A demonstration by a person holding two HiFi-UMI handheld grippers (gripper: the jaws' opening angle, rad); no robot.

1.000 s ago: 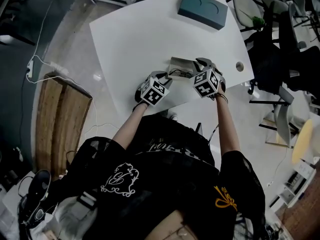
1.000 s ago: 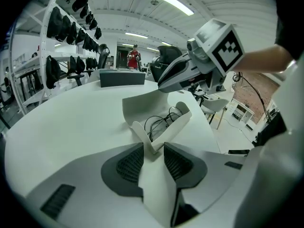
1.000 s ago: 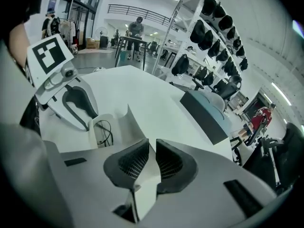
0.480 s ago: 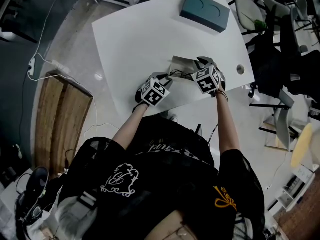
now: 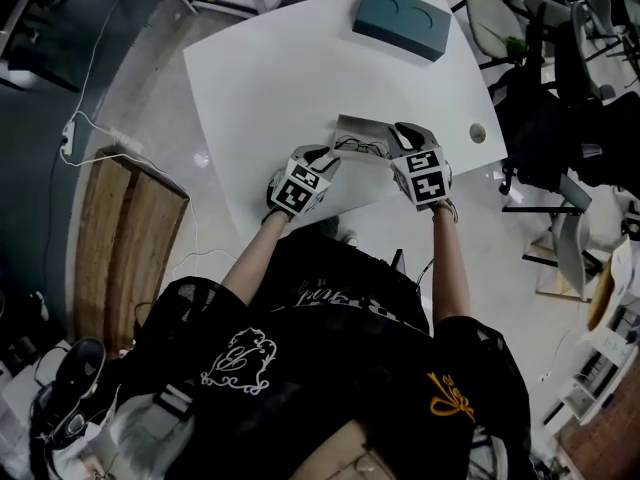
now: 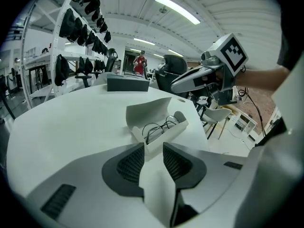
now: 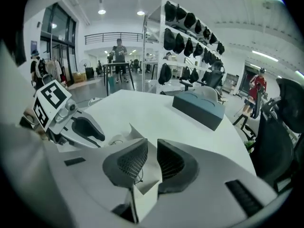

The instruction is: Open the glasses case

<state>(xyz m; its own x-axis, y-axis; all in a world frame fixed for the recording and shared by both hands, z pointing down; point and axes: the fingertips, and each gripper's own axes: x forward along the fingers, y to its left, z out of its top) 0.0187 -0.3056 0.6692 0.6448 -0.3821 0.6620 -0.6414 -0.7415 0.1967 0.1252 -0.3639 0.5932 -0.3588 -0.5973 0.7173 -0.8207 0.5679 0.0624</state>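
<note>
Left gripper [image 6: 153, 146] we are angling down at the white table [image 6: 61, 122], jaws spread about the near corner of the open glasses case [image 6: 164, 133] lying there, holding eyeglasses [image 6: 156, 126]. We are tilting the right gripper [image 7: 152, 142] downward too, jaws just opening, case end between them.

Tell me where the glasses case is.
Head view: the glasses case lies open on the table by its near edge, between the left gripper and right gripper.
</note>
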